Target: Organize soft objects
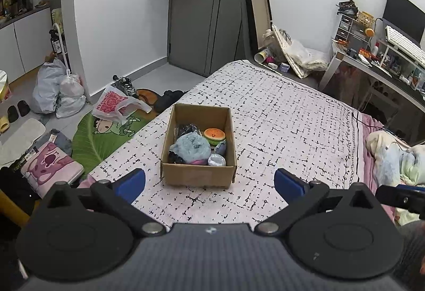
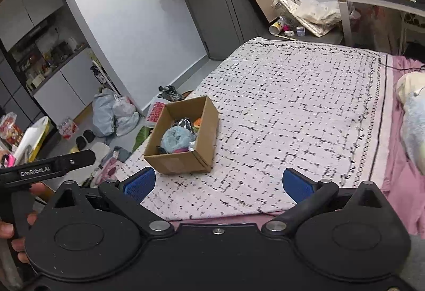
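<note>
Sitting on one bed (image 1: 279, 110), one cardboard box (image 1: 198, 175) holds several soft toys; both grippers' jaws spread, empty.

A brown cardboard box (image 1: 198, 173) holds a fluffy pale-blue plush (image 1: 193, 149) and an orange-and-green toy (image 1: 214, 136); the bed cover (image 1: 279, 121) is pale pink with a black dashed grid; blue pads (image 1: 130, 183) tip black grippers.

White walls, grey door (image 1: 202, 25), bed (image 1: 279, 118), cluttered desk (image 1: 377, 65) right
</note>
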Demonstrator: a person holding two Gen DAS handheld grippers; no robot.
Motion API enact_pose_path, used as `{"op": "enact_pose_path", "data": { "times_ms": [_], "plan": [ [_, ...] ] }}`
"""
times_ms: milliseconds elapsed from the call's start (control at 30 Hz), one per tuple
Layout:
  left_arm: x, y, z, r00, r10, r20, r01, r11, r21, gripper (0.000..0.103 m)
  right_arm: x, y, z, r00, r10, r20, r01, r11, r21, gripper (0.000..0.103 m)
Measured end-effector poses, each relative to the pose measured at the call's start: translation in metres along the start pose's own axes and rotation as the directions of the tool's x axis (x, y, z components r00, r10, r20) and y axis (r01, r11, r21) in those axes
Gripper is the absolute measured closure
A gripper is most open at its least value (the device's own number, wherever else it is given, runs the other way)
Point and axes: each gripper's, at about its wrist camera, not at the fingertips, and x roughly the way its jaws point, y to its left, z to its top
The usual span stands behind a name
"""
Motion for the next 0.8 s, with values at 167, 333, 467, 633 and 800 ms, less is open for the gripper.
{"op": "enact_pose_path", "data": {
  "times_ms": [167, 333, 467, 633, 800],
  "plan": [
    [-0.003, 0.001, -0.003, 1.000, -0.014, 0.005, 0.014, 1.000, 0.003, 0.001, -0.008, -0.011, 0.000, 1.000, -0.018, 0.015, 0.018, 0.999, 0.026, 0.000],
    [-0.001, -0.003, -0.004, 1.000, -0.028, 0.009, 0.028, 1.000, 0.014, 0.001, -0.014, -0.016, 0.000, 0.998, -0.059, 0.024, 0.058, 0.998, 0.021, 0.000],
    [0.001, -0.004, -0.004, 1.000, -0.021, 0.003, 0.021, 1.000, 0.010, 0.001, -0.012, -0.023, -0.004, 0.997, -0.073, 0.028, 0.072, 0.997, 0.025, 0.000],
    [0.004, -0.001, -0.004, 1.000, -0.009, 0.003, 0.009, 1.000, 0.008, 0.001, -0.010, -0.027, -0.005, 0.997, -0.074, 0.017, 0.073, 0.996, 0.042, 0.000],
    [0.007, -0.001, -0.004, 1.000, -0.011, 0.003, 0.011, 1.000, 0.008, 0.001, -0.005, -0.025, -0.006, 0.998, -0.070, -0.002, 0.070, 0.997, 0.018, 0.000]
  ]
}}
